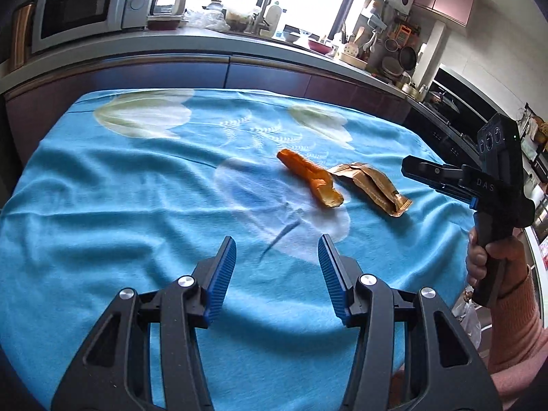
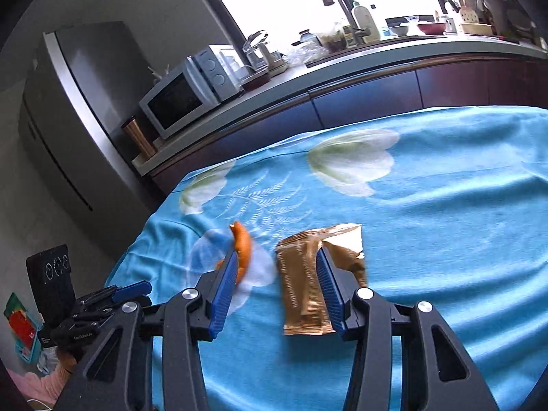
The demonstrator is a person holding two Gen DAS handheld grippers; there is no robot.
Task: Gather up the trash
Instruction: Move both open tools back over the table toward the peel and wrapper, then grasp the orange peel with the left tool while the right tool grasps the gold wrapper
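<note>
Table under a creased blue cloth with white flowers; kitchen counter and microwave behind. Cloth's near and left areas bare. Mid-cloth: orange wrapper just beside gold wrapper. Left gripper spread, empty. Right gripper spread, empty, above wrappers.

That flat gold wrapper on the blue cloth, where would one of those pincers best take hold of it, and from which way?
Probably at the torn open end of the gold wrapper, coming down from above. It lies flat on the blue cloth, so the body offers little to pinch, while that end is crumpled and lifts slightly. The right gripper is nearest, its jaws open and empty.
</note>
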